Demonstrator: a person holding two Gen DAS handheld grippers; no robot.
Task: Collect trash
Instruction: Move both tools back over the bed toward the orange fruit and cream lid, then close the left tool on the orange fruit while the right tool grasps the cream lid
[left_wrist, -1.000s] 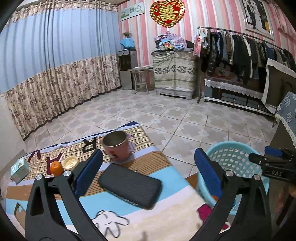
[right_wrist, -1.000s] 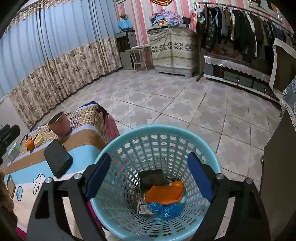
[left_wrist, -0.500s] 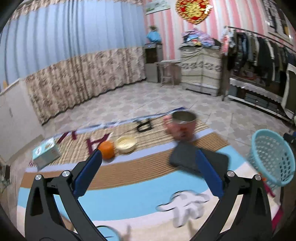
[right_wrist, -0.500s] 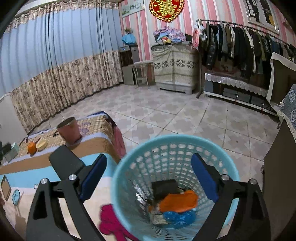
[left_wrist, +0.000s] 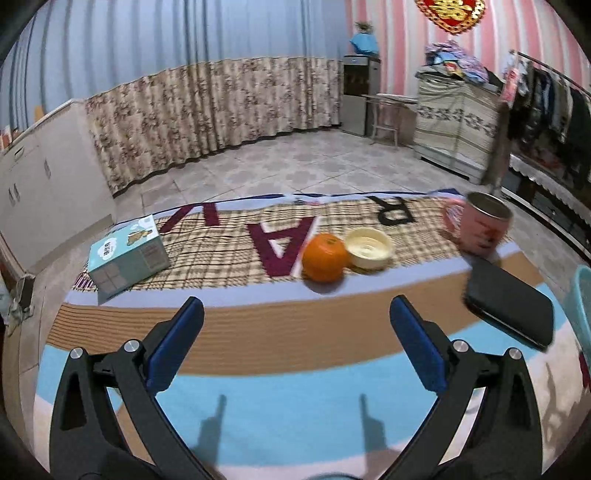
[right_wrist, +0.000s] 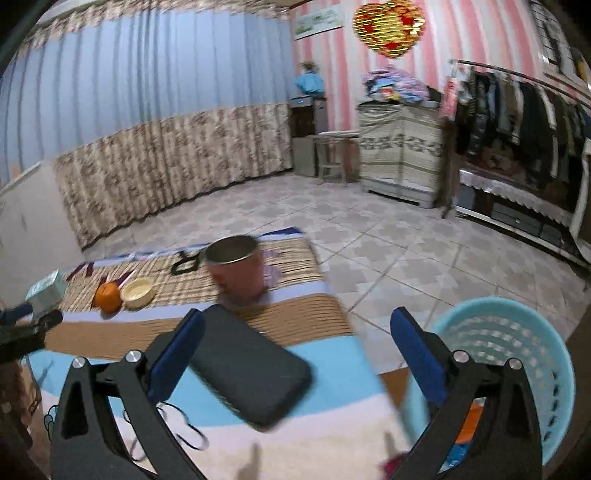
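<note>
Blue-padded right gripper (right_wrist: 295, 354) had just opened wide, empty, swinging from basket (right_wrist: 517, 325) toward the blanket (right_wrist: 306, 317); left gripper (left_wrist: 295, 343) stood open, empty.

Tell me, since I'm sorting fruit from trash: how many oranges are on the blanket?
1. The orange sits on the plaid band of the blanket, touching the small cream bowl beside it. Nothing visible could hide another, though the blanket's near edge is out of frame.

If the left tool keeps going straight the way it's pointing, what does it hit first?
Probably the bare patterned mat in front of the open left tool. Nothing lies between its fingers, and the orange and small cream dish sit further on, though depth is hard to judge.
</note>
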